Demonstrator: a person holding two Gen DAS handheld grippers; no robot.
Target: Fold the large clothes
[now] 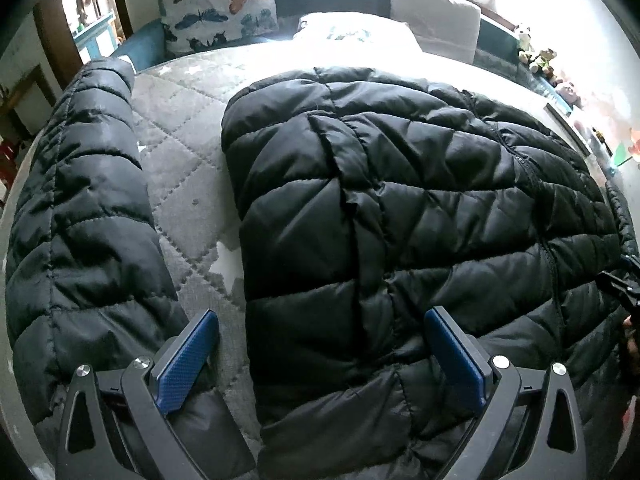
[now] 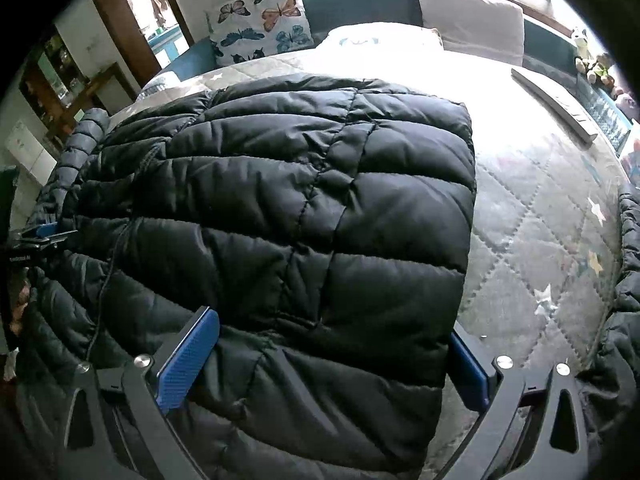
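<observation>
We stand over a bed with a grey quilted cover [image 1: 188, 152] that carries small stars; at 12 o'clock a butterfly cushion [image 1: 222, 12] and a white pillow [image 1: 352, 30] lean near the teal headboard [image 2: 356, 8]. We see no box or basket here, only some small toys [image 1: 540, 58] on a ledge at 2 o'clock.

The black puffer jacket [image 1: 400, 200] lies flat in the middle of the cover. Its long axis runs from 6 to 12 o'clock, and its straight far edge faces the pillows. One sleeve [image 1: 84, 200] stretches out separately at 9 o'clock in the left wrist view, with bare cover between it and the body. In the right wrist view another part of the jacket shows at 3 o'clock.

Our left gripper [image 1: 320, 344] is spread wide above the near part of the jacket and holds nothing. Our right gripper [image 2: 334, 346] is also spread wide, and the jacket's body fills the space between the blue pads [image 2: 188, 360], but they do not squeeze it.
</observation>
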